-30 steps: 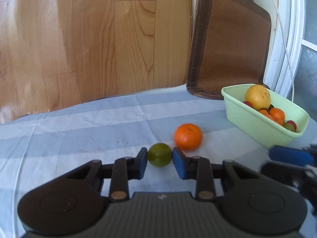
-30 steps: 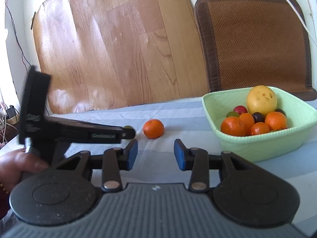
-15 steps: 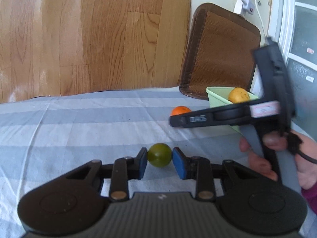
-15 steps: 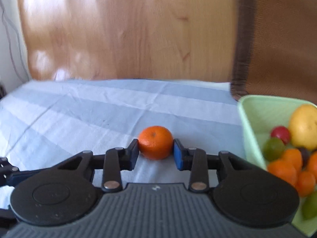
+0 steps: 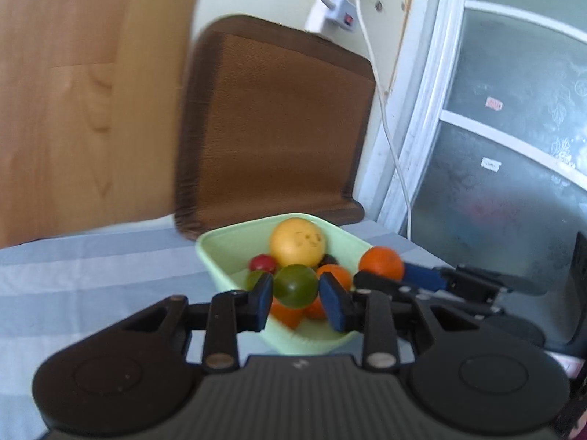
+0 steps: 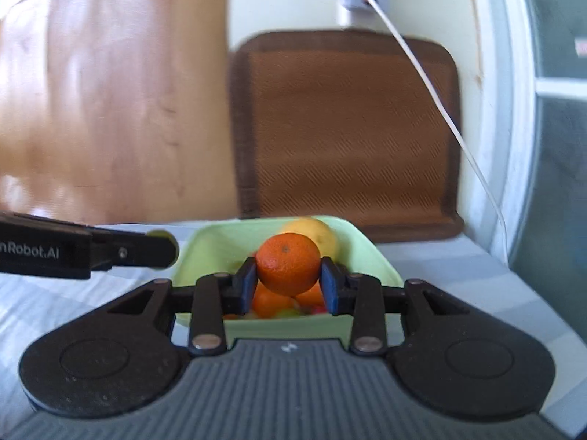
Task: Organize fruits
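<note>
Now my left gripper (image 5: 295, 299) clamps the green fruit (image 5: 295, 286) and my right gripper (image 6: 288, 286) clamps the orange (image 6: 288, 263), both held above the bowl (image 5: 220, 260) at 12 o'clock. Both fruits look light, firm and round, so I grip across their middles.

1. White lettering reading "nRobot.AI" stood on the black side arm of the left gripper (image 6: 88, 255), seen at the left edge of the right wrist view; the start of the word was cut off by the frame edge.
2. A small pale logo mark sat on the grey ribbed body of the right gripper (image 6: 288, 280) in its own view; it could not be read as a letter.
3. A like mark sat on the left gripper's body in the left wrist view; unreadable.
4. A red sticker (image 5: 494, 103) and a white sticker (image 5: 491, 163) were on the frosted window pane (image 5: 513, 190); their print was too small to read.
</note>
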{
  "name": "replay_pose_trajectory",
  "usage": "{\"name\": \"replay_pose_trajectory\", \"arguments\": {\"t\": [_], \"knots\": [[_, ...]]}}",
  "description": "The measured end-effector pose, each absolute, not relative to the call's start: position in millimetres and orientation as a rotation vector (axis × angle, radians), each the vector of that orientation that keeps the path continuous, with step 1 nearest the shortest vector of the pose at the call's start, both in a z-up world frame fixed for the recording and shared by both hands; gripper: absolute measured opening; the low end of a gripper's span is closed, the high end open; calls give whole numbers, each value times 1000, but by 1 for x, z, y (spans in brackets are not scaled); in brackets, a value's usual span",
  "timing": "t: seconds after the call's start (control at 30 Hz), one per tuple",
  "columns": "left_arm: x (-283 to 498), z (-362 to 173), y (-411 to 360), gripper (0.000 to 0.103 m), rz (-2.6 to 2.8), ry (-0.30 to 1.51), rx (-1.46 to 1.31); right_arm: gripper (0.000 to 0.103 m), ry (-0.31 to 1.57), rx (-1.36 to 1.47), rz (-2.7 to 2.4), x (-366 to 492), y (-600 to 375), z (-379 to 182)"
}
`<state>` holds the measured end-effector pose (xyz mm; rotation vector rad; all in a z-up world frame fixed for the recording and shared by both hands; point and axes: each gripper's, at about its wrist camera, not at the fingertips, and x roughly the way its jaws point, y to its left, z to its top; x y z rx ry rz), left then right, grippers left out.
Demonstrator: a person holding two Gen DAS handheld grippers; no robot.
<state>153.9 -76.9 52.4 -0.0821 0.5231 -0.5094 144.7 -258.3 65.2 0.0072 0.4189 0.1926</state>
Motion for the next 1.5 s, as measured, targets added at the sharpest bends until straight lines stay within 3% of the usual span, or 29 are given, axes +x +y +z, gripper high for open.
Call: {"name": "replay_pose_trajectory", "arguments": {"t": [0.1,0.23,0.47,0.7,0.83,1.1,1.23,1.5], "knots": [[163,45,-97,32,-480,547,-38,41,417,66,187,152,-271,54],[165,42,-99,52,-434,547,-27,50,402,84,184,151,-275,53],[136,62,-56,52,-356,487,-139,51,330,192,152,136,-291,62],[78,51,-25,63,-222,472,-80,51,359,296,141,104,-288,63],[55,37,-30,81,-213,469,-54,51,404,317,128,79,-271,56],[45,16,-35,84,-190,483,-28,54,438,250,149,56,-232,47],[39,17,-31,99,-167,439,-38,55,420,214,136,54,-227,47],[32,19,-39,103,-152,407,12,58,418,259,123,54,-233,46]]}}
